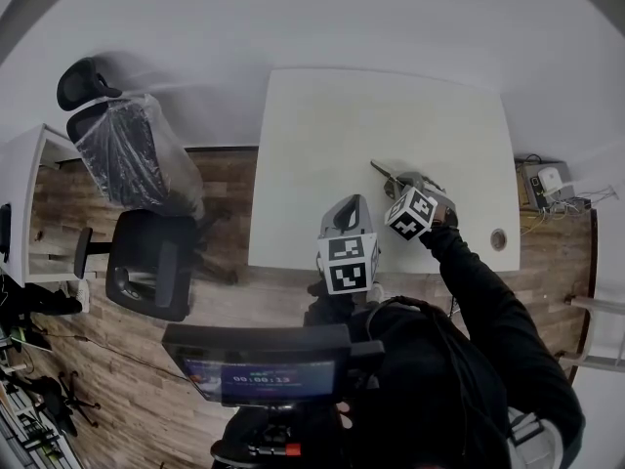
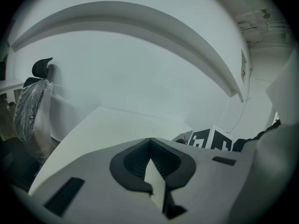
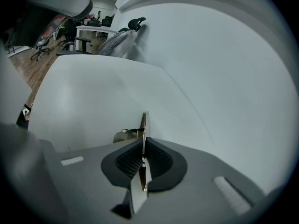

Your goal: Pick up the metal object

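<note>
My right fingers are clenched on the metal piece. It is a thin plate standing on edge between the pads, and its bent, shiny part pokes out past the tips at the lower middle of the right gripper view. In the head view the metal piece sits just right of centre, over the right half of the white desk, sticking out toward the upper left from my hand. So I judge the grasp made and the lift the step in hand; I cannot tell whether the piece is clear of the desk yet. My left fingers are pressed together on nothing, low at the desk's near edge. Next I should raise the right hand straight up, keeping the squeeze firm, since so thin a plate could slip or swing in the pads.
</note>
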Demonstrator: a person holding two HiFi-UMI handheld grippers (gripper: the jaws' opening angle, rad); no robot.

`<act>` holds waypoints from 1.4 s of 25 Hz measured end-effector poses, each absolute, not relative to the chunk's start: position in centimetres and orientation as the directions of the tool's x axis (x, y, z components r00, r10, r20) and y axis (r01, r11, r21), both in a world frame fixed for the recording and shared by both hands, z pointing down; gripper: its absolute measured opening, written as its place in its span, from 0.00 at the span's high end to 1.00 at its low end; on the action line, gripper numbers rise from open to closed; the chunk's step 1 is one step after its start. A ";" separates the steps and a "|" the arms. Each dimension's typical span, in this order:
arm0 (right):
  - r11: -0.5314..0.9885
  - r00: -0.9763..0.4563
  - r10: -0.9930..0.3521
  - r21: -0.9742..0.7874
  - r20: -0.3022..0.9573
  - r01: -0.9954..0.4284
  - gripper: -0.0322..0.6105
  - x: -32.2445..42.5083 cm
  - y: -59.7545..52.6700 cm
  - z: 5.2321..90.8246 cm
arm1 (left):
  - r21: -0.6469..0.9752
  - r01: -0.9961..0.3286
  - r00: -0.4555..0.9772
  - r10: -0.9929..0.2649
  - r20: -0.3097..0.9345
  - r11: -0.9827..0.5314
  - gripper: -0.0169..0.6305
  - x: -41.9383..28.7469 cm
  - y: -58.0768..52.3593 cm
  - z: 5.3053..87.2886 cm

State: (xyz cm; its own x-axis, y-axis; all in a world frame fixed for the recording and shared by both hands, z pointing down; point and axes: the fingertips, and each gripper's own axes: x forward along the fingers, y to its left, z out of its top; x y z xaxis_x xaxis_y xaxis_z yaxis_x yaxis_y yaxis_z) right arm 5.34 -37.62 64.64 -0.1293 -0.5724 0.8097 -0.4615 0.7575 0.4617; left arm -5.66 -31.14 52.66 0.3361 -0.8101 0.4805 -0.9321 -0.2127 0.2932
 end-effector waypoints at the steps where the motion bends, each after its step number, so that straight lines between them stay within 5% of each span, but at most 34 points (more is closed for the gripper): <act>1: 0.758 -0.131 -0.572 0.460 0.810 -0.462 0.94 5.4 -37.6 64.6 | 0.293 -0.932 0.336 -0.810 0.481 -0.212 0.97 -5.7 -31.1 52.6; 35: 0.717 -0.164 -0.627 0.481 0.761 -0.505 0.94 6.5 -37.2 61.6 | 0.288 -0.932 0.336 -0.822 0.460 -0.220 0.97 -5.3 -30.4 51.5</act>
State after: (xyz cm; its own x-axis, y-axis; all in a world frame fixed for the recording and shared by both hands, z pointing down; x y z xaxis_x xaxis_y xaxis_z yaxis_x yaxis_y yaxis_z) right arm 6.52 -37.18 61.60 -0.1642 -0.6271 0.7614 -0.5049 0.7166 0.4813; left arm -5.28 -30.40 51.54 0.3365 -0.8218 0.4599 -0.9319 -0.2201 0.2884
